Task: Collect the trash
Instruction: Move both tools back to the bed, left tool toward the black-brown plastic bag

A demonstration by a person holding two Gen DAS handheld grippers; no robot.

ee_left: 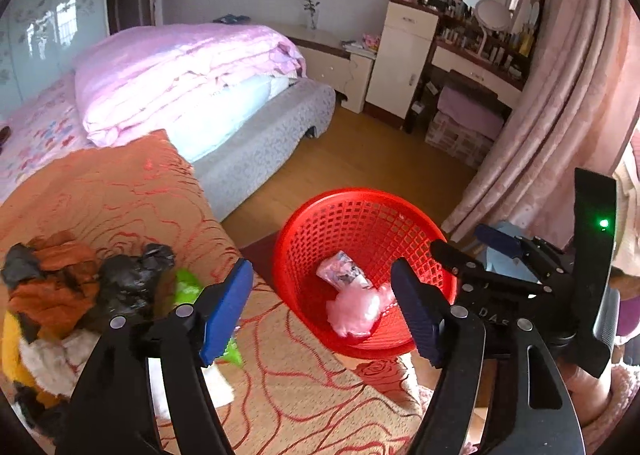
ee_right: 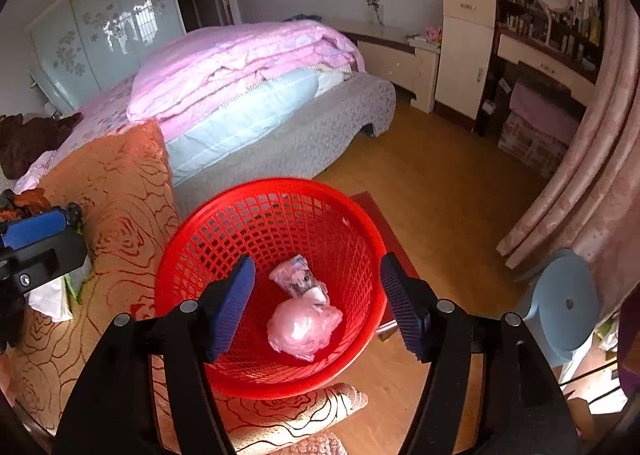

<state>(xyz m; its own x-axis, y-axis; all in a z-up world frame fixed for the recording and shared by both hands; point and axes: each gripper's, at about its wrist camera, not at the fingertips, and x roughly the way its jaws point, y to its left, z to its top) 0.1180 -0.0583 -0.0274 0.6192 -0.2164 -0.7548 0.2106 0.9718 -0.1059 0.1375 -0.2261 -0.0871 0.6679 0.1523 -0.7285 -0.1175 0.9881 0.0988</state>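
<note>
While both tools hang wide and empty, our right tool [ee_right: 318, 303] above the red basket [ee_right: 224, 215] and our left tool [ee_left: 322, 305] just beside it, the trash pile [ee_left: 80, 295] waits beside the basket on the rose-patterned cover [ee_left: 132, 191]; we risk snagging that cover, or dropping loose scraps short of the rim.
</note>
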